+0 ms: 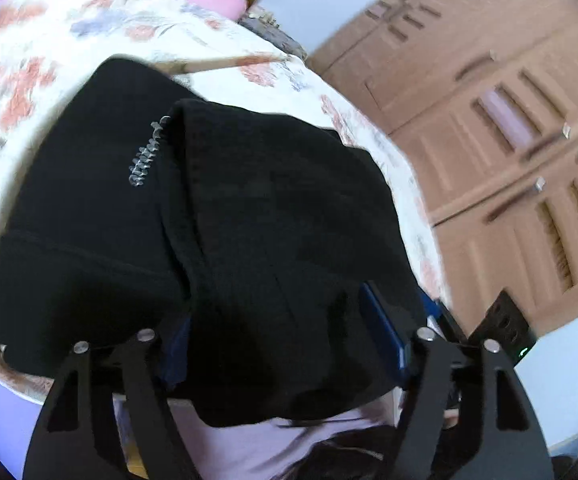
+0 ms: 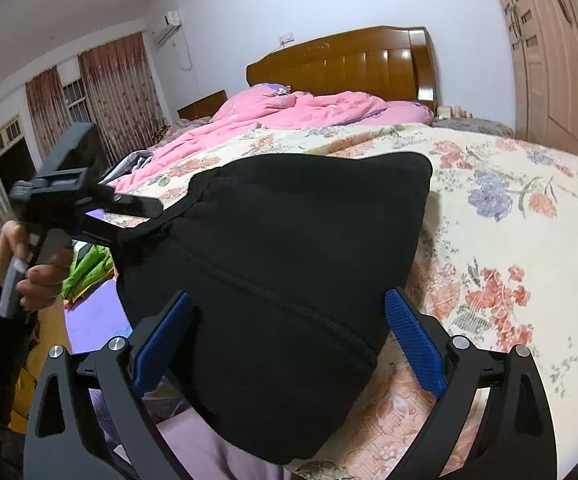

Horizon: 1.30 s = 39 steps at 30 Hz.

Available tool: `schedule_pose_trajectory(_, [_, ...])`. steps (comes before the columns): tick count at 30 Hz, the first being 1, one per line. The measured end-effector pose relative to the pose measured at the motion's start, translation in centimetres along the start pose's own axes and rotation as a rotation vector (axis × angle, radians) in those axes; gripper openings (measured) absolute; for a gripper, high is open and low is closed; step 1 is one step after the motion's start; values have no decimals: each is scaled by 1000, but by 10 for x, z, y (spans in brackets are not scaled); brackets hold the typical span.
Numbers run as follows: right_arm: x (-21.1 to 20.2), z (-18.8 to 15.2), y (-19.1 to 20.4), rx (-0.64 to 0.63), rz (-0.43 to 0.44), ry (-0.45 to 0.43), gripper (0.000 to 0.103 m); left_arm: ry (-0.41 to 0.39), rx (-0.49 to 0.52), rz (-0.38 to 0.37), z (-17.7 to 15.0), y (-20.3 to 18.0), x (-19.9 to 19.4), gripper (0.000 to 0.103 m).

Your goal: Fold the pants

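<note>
Right wrist view shows the right tongs [image 2: 285, 336] spread wide, blue pads on either side of the black pants [image 2: 281, 248] without pinching them. The pants lie as a folded bundle at the bed [image 2: 509, 240] edge, on its floral sheet. Farther left, the left tongs [image 2: 129, 204] appear to hold the cloth's far corner; whether they pinch it I cannot tell. Judging by this, a fold is being laid; next comes releasing and smoothing flat.

Floral bedsheet [image 2: 509, 208], pink quilt [image 2: 309, 110], headboard [image 2: 349, 60], wardrobe [image 1: 509, 140].
</note>
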State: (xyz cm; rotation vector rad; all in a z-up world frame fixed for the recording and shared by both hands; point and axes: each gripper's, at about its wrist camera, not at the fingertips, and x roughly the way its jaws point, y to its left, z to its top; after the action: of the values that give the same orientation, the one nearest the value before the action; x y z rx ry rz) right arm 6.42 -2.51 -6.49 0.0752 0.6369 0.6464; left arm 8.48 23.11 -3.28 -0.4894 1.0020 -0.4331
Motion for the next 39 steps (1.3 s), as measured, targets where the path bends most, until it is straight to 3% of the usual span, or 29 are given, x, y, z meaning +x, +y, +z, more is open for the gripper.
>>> schedule_pose_trajectory(2, [2, -1, -3, 15, 5, 0, 94, 21, 53, 61, 0, -10, 8, 73])
schedule_pose_trajectory(6, [1, -2, -4, 19, 11, 2, 94, 28, -2, 22, 3, 6, 19, 72])
schedule_pose_trajectory(7, [1, -2, -5, 19, 11, 3, 94, 19, 5, 43, 2, 4, 18, 70])
schedule_pose_trajectory(9, [-2, -3, -4, 18, 15, 6, 94, -4, 36, 79, -3, -2, 14, 48])
schedule_pose_trajectory(12, [-19, -9, -3, -21, 37, -40, 95, -67, 71, 94, -7, -15, -2, 29])
schedule_pose_trajectory(17, [-39, -40, -4, -49, 22, -48, 98, -161, 118, 32, 7, -47, -32, 25])
schedule_pose_trajectory(21, [-25, -49, -3, -35, -92, 3, 98, -199, 129, -41, 21, -68, -46, 24])
schedule_pose_trajectory(24, [-23, -42, -2, 4, -115, -69, 98, -223, 158, -56, 33, -86, -55, 24])
schedule_pose_trajectory(27, [-13, -36, 10, -39, -168, -80, 98, -240, 178, -58, 42, -97, -62, 23])
schedule_pose_trajectory(29, [-5, -33, 16, -68, -242, -106, 98, -251, 185, -63, 49, -102, -68, 23])
schedule_pose_trajectory(31, [5, -32, 24, -140, -398, -118, 98, -279, 182, -70, 54, -101, -80, 23])
schedule_pose_trajectory(32, [7, -32, 27, -167, -414, -124, 98, -291, 177, -74, 58, -100, -85, 23])
schedule_pose_trajectory(36, [5, -25, 59, -331, -513, -194, 98, -354, 92, -62, 67, -59, -109, 22])
schedule_pose_trajectory(38, [15, -22, 64, -362, -529, -173, 98, -360, 28, -40, 66, -25, -108, 22])
schedule_pose_trajectory(39, [26, -22, 58, -347, -516, -122, 98, -353, -38, -27, 64, 5, -102, 22])
